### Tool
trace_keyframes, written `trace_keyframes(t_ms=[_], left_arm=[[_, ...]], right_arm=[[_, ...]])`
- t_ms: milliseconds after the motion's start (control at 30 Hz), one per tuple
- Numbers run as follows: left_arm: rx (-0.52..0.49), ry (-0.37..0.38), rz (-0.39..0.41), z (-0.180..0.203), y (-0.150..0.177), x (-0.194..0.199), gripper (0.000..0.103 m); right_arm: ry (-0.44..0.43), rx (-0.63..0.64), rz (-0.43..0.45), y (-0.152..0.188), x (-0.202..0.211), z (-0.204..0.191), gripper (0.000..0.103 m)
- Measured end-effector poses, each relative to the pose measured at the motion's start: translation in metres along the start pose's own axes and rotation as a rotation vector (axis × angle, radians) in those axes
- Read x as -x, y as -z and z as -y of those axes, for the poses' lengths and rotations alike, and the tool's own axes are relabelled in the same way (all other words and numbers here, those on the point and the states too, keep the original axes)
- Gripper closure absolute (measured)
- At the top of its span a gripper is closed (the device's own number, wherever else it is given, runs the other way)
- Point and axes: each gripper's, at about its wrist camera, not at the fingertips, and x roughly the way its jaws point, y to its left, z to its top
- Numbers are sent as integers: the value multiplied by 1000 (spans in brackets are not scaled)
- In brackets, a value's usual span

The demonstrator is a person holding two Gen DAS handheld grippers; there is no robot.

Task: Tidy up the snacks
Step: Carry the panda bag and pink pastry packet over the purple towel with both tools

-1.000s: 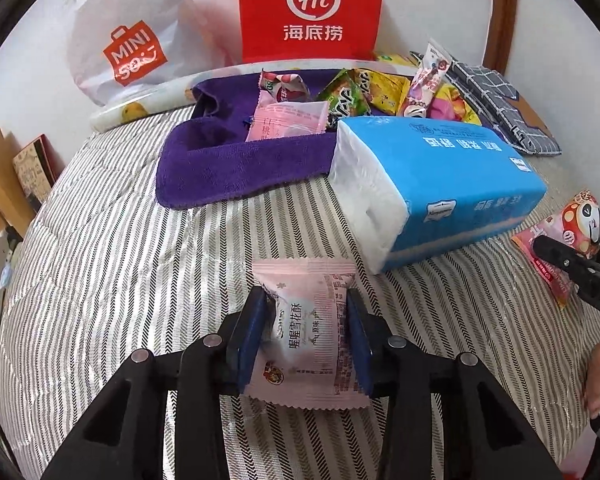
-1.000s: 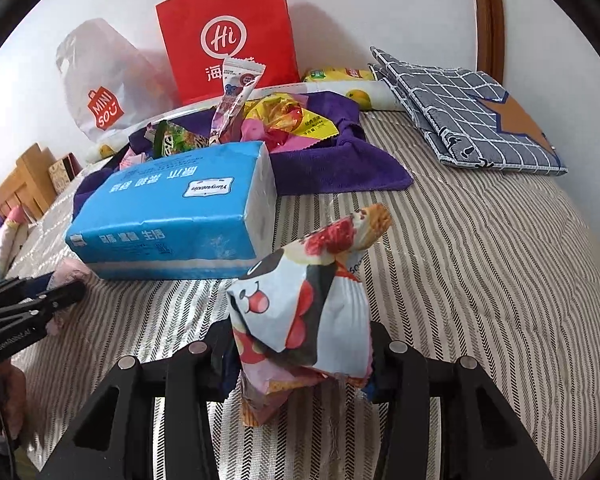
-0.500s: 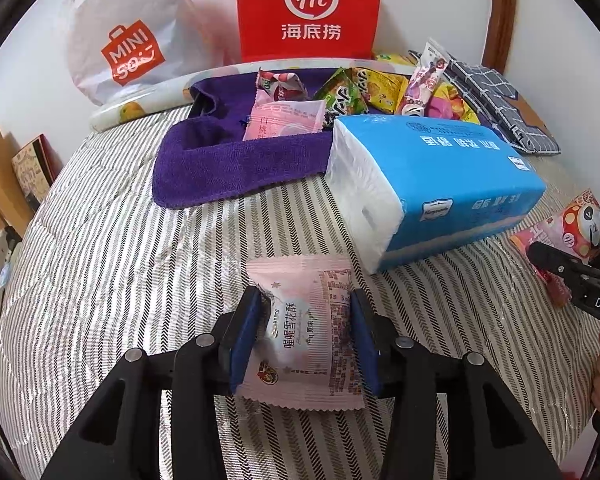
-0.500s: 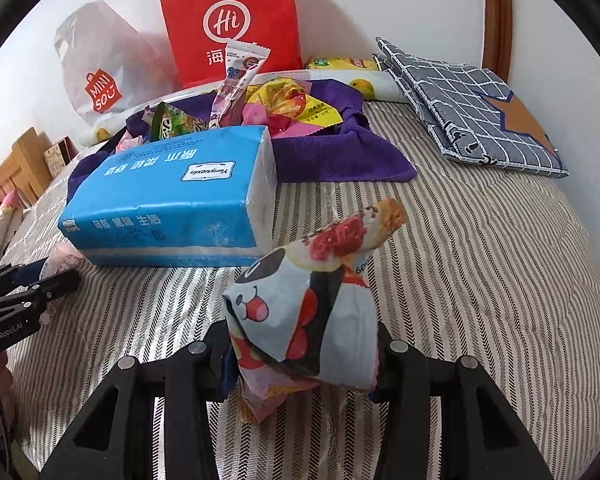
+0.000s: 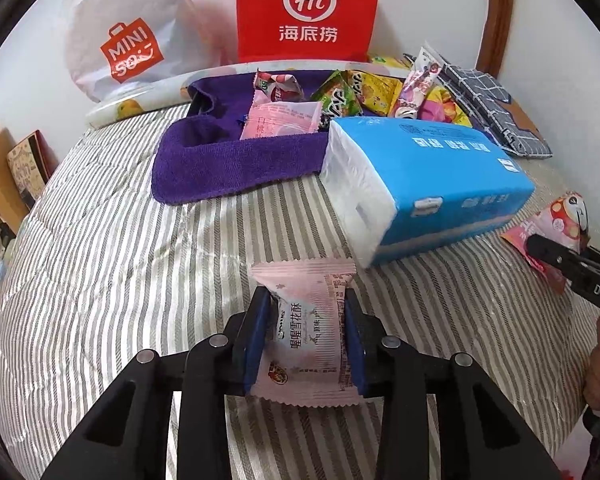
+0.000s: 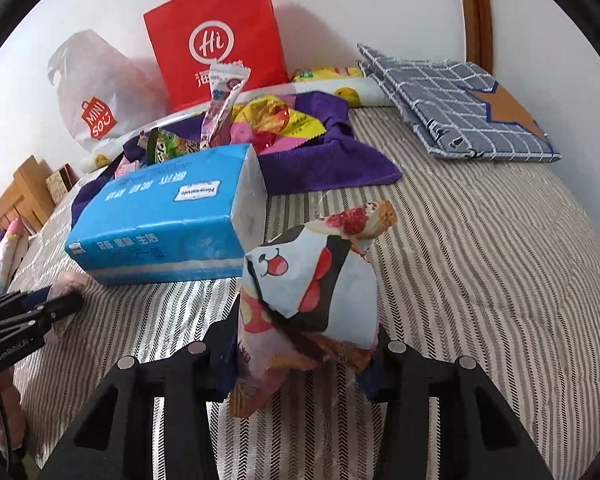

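- Clamping pink snack packet over striped bed, left gripper just closed tight — thin wrapper could slip.
- Right gripper pinches cartoon snack bag w/ jaws partly apart; crumpled, may drop before purple-lined bin.

The red paper bag read "Hi 海底捞"; the white plastic bag read "MINISO"; the pink snack packet read "雪花酥".
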Motion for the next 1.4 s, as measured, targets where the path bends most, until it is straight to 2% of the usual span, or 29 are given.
trace_keyframes(t_ms=[233, 400, 700, 1000, 1400], left_arm=[[19, 72, -30, 5, 5, 14, 69], [12, 88, -6, 12, 3, 32, 69], [-12, 134, 43, 25, -18, 67, 69], [-3, 156, 86, 24, -39, 92, 69], [3, 184, 109, 20, -60, 100, 69]], right_arm=[[-23, 9, 27, 3, 21, -8, 60], [-42, 19, 84, -5, 48, -15, 60], [-61, -2, 124, -20, 76, -23, 60], [-68, -18, 151, -39, 89, -29, 60], [-35, -10, 188, -61, 99, -35, 60]])
